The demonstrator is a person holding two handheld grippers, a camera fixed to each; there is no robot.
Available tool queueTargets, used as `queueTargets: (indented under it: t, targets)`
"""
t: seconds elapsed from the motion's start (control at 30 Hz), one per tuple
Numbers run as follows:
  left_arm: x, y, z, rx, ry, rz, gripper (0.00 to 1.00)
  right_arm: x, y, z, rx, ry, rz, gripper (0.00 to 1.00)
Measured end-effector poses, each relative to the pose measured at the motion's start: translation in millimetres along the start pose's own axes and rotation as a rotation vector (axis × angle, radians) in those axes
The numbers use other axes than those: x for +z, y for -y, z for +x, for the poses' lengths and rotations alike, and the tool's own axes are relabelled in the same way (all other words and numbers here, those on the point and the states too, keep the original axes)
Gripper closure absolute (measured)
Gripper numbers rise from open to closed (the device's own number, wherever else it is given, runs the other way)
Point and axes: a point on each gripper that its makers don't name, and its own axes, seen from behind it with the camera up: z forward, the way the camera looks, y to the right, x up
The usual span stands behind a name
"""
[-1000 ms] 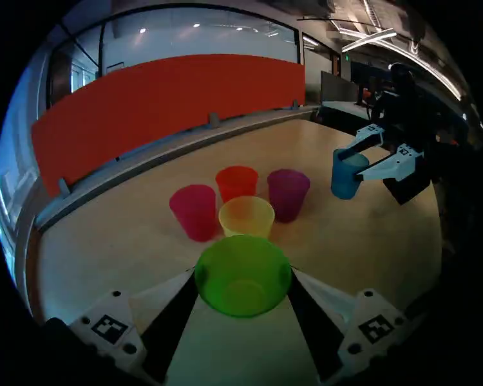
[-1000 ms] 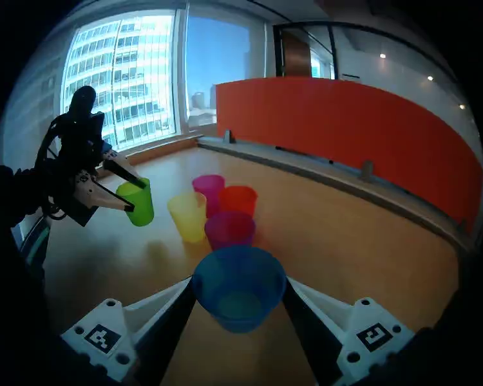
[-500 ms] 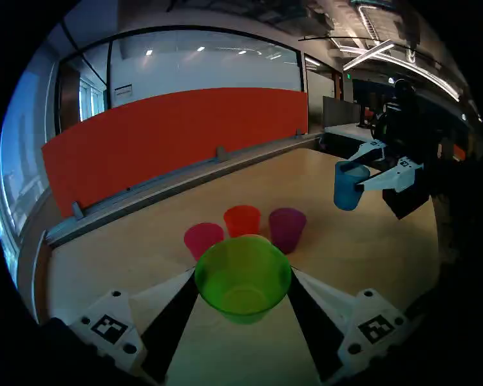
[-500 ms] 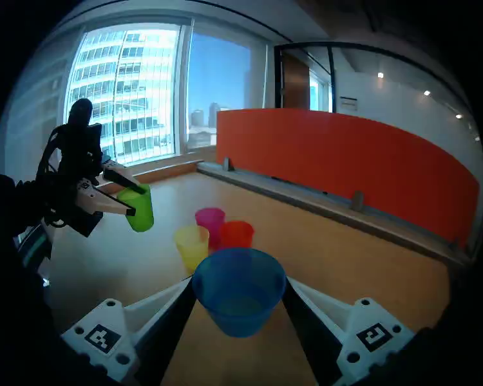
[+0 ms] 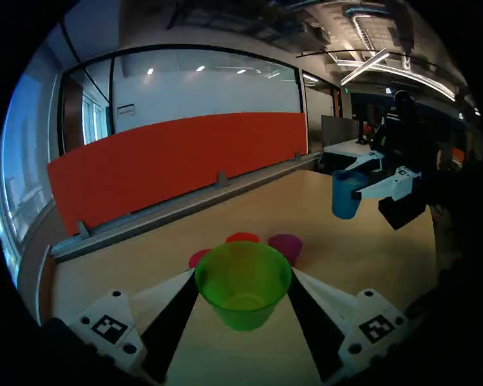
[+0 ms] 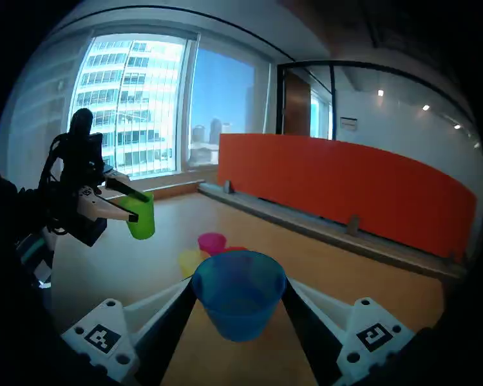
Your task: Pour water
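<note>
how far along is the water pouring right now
Done: both cups are picked up, the green cup clamped in the left gripper, the blue cup in the right gripper, both clear of the table. In hand: holding them upright and apart. To do: bringing them together and tipping one; no pouring shows.

Background: office desk, spare cups, big windows.
Light wooden table point(image 5: 383, 257) with a long orange partition point(image 5: 177, 154) along its far edge, held on small metal brackets point(image 5: 222, 178). Glass wall point(image 5: 203, 83) behind it, strip lights point(image 5: 370, 61) on the ceiling. Spare cups clustered on the table, all partly hidden: pink cup point(image 5: 198, 258), orange cup point(image 5: 243, 237), purple cup point(image 5: 286, 246). Right gripper view adds a yellow cup point(image 6: 189, 260) and large windows point(image 6: 119, 103) facing a high-rise.
</note>
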Motion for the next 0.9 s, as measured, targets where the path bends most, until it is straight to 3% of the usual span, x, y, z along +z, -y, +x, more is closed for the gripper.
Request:
queueTargets:
  t: [0.47,0.9]
  targets:
    - [-9.1,-1.3,26.2,-0.045,-0.107,0.009,0.10,-5.9,-2.4,26.6,0.004,-0.085,-0.011,0.08]
    - [-8.9,-5.7,34.8,-0.068,-0.156,-0.001,0.10,-6.6,-3.1,33.0,0.002,-0.105,-0.012,0.08]
